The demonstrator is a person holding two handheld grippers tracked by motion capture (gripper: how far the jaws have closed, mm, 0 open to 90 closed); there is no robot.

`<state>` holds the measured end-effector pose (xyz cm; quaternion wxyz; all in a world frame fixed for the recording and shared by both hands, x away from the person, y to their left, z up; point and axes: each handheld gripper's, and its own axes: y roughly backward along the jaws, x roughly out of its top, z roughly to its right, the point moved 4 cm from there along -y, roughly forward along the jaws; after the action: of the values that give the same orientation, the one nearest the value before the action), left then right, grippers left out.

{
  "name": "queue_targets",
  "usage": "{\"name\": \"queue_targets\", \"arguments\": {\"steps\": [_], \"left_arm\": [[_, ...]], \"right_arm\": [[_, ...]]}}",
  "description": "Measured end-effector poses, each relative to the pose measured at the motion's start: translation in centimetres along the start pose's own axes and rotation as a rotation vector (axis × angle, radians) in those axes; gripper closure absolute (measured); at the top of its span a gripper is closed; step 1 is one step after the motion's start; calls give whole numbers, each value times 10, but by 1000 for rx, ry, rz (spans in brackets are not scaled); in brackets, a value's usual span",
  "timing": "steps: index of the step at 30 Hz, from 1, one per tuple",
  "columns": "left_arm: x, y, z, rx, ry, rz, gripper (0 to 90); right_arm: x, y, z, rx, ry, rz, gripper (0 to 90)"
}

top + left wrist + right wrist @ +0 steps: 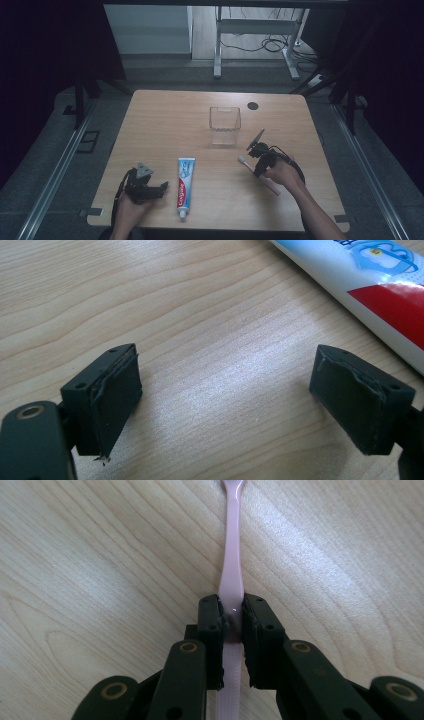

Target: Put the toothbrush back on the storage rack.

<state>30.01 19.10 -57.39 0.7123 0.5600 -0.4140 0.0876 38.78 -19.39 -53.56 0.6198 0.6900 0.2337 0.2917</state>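
While the wooden table (165,115) carries everything, the work in hand looks like lifting the pink toothbrush (248,165), probably toward the clear plastic cup (225,125) standing upright near the far middle. That toothbrush lies flat on the table at the right, just beside the cup's near right corner, with the right gripper (258,165) closed on its handle. To do this well, I judge the lift should go straight up with steady squeeze, since the handle is thin and smooth and could twist between the pads; then tilt it upright before lowering it into the cup. A toothpaste tube (185,187) lies well apart at the near middle, and the left gripper (155,192) rests beside it, holding nothing. From above, the grip point is hard to read; the right gripper view shows the 2 jaws pinching the handle squarely, and the left gripper view shows its jaws spread wide over bare wood, the tube's edge just to one side.
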Motion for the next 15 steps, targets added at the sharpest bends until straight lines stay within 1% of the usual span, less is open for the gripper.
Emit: {"name": "queue_targets", "arguments": {"steps": [2, 3, 5, 7, 8, 9, 10, 12, 14, 15], "left_arm": [[0, 0, 0, 0, 0, 0, 131], [0, 0, 0, 0, 0, 0, 131], [0, 0, 0, 0, 0, 0, 131], [0, 0, 0, 0, 1, 1, 131], [0, 0, 0, 0, 1, 1, 131], [0, 0, 0, 0, 1, 1, 131], [0, 0, 0, 0, 1, 1, 131], [0, 0, 0, 0, 0, 0, 131], [0, 0, 0, 0, 0, 0, 131], [0, 0, 0, 0, 0, 0, 131]], "right_arm": [[0, 5, -1, -2, 3, 20, 785], [0, 5, -1, -2, 3, 20, 785], [0, 10, -2, 1, 3, 37, 785], [1, 18, -3, 8, 8, 61, 785], [1, 18, -3, 8, 8, 61, 785], [1, 24, -3, 16, 9, 82, 785], [1, 24, -3, 16, 9, 82, 785], [2, 30, -3, 34, 8, 106, 785], [3, 34, -3, 35, 10, 124, 785], [3, 39, -2, 43, 5, 137, 785]]}}
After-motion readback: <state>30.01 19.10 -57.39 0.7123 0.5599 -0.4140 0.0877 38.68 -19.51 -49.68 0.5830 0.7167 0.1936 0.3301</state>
